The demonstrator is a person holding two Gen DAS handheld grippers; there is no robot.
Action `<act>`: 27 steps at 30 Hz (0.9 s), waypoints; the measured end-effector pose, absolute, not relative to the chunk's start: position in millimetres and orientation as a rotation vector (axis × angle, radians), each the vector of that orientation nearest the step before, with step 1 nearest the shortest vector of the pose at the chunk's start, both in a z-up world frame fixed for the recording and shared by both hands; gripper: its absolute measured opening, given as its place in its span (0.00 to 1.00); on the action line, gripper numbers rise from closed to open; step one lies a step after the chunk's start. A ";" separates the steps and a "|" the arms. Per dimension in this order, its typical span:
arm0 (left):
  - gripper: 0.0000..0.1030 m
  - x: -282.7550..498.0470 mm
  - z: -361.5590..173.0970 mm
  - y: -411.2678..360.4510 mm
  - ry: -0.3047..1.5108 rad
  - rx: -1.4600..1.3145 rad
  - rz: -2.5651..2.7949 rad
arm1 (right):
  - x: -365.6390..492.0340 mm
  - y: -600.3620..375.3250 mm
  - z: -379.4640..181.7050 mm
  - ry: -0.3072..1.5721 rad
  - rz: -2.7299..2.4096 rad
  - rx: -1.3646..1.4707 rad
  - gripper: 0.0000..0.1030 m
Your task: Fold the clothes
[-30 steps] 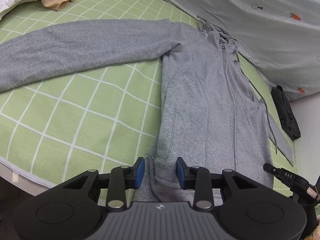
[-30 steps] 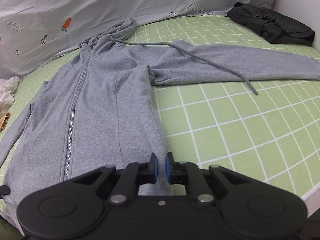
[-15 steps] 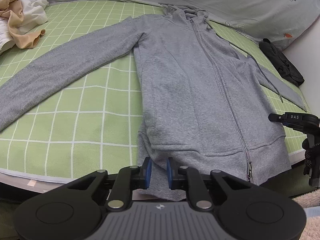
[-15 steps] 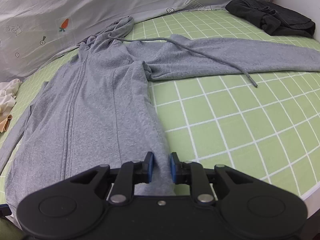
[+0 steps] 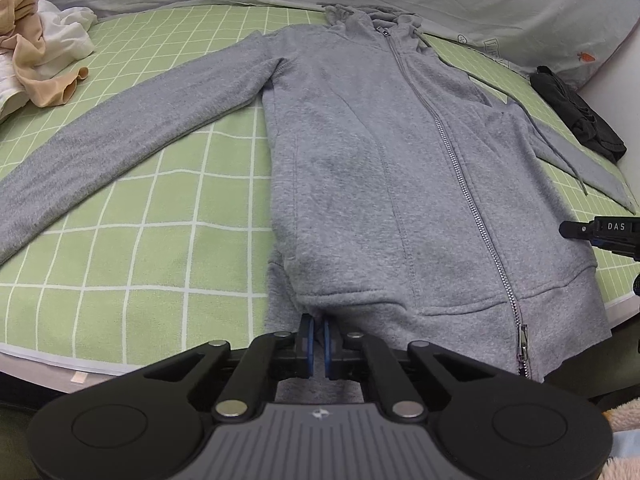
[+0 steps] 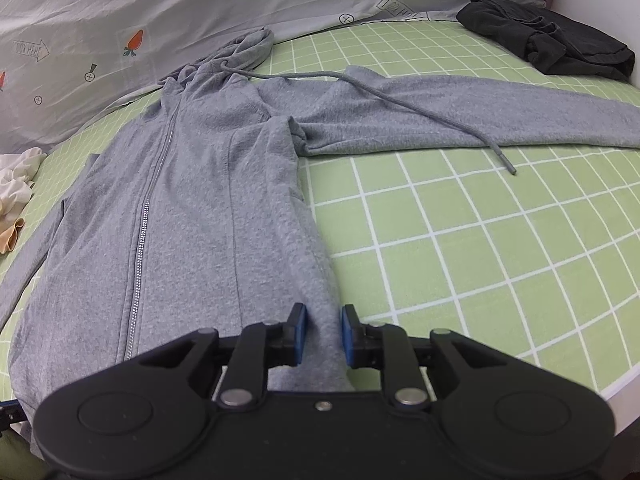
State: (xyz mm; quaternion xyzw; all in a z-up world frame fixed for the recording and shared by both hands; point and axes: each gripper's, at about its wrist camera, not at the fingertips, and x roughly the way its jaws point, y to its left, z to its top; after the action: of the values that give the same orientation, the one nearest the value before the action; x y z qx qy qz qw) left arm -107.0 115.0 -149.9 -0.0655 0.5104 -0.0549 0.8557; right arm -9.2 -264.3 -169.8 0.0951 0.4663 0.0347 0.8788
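Grey hoodie (image 5: 360, 168) lies front-up and zipped on the bed (image 5: 132, 248), on the green checked sheet; hood toward the pillows, hem at the near edge, both sleeves spread out sideways.

Far left: small heap of beige and white clothes (image 5: 44, 52), apart from the hoodie's left sleeve (image 5: 120, 128).

Left claw (image 5: 316, 340): a second ago its blue pads stood apart over the hem; now they are closed, with a fold of the hem's left corner pinched between them. The view has also swung, so the zipper (image 5: 452, 152) runs nearly straight up the picture. Reading: left corner secured.

Right claw (image 6: 323, 334): a second ago its pads were almost together at the hem's right edge; now they sit a little apart, straddling the cloth, with no clear squeeze visible. Reading: this corner is not yet gripped, so lifting the hem now would likely drag one side only.

Right of that: right sleeve (image 6: 460, 116) lies flat with the drawstring (image 6: 420, 114) trailing across it. Far right corner: dark garment (image 6: 548, 44), clear of the sleeve.

Judgement: early stage; no fold made yet.
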 end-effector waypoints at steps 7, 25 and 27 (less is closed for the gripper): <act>0.00 -136.9 -142.5 171.0 1.099 -0.256 0.139 | -8.6 -257.8 -169.5 0.980 0.088 0.142 0.19; 0.38 -74.8 -122.6 155.1 0.988 -0.280 0.110 | 26.4 -253.2 -151.6 0.919 0.020 0.097 0.96; 0.41 -69.0 -122.1 156.2 0.987 -0.249 0.121 | 33.6 -247.4 -149.1 0.904 0.025 0.073 0.96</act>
State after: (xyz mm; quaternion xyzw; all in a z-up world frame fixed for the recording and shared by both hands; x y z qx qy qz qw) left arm -69.0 156.2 -122.1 -0.1192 0.4722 0.0580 0.8715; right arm 33.6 -247.4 -149.1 0.0354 0.4365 0.0119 0.8989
